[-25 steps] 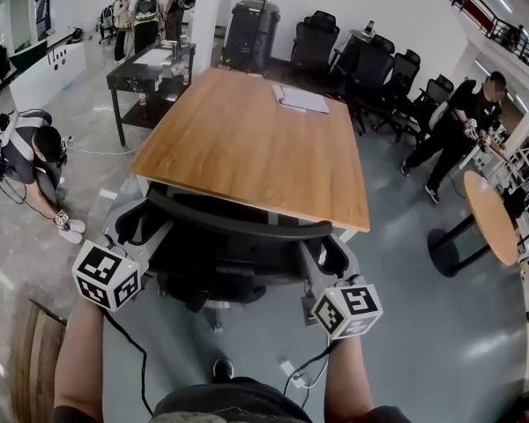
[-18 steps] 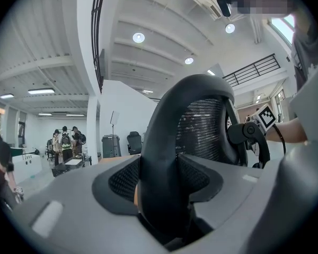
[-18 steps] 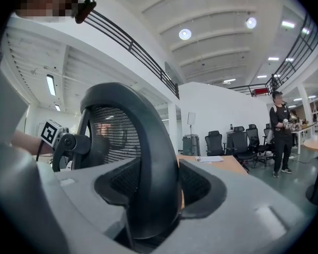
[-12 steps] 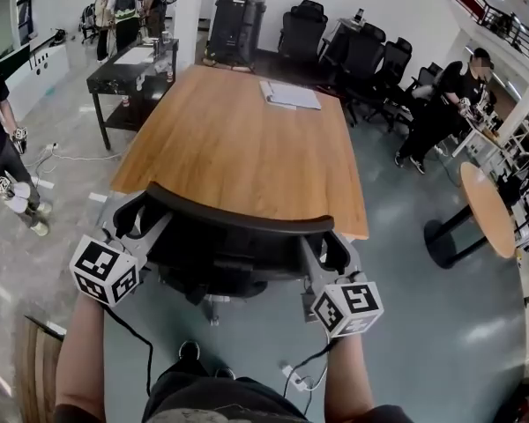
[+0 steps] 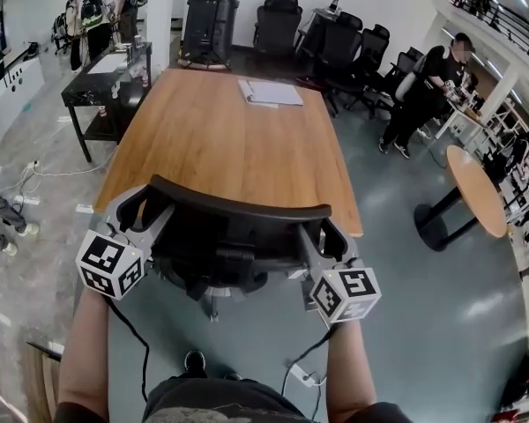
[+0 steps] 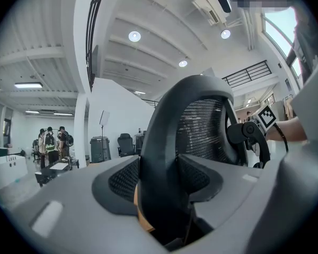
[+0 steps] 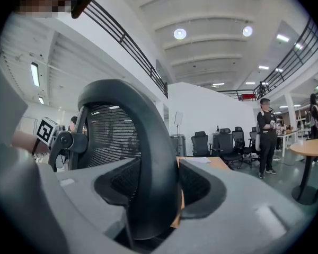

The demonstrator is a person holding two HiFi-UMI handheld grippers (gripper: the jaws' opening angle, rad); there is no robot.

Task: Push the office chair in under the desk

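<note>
A black mesh office chair point(image 5: 229, 249) stands at the near end of the long wooden desk point(image 5: 220, 139), its curved backrest rim point(image 5: 247, 205) level with the desk's near edge. My left gripper point(image 5: 139, 217) is shut on the left side of the backrest frame point(image 6: 164, 142), which fills the gap between its pads. On the right side of the frame point(image 7: 148, 157) my right gripper point(image 5: 320, 241) is shut the same way. The seat and base are mostly hidden below the backrest and the desk.
Papers point(image 5: 271, 92) lie at the desk's far end. A round wooden table point(image 5: 480, 188) and a standing person point(image 5: 423, 86) are at the right. Black chairs point(image 5: 335, 42) line the back wall. A dark side table point(image 5: 97, 82) stands left. Cables point(image 5: 304, 377) lie by my feet.
The chair and both grippers have moved forward toward the desk. The backrest now meets the desk's near edge. The crouching person at the left has slid almost out of view.
</note>
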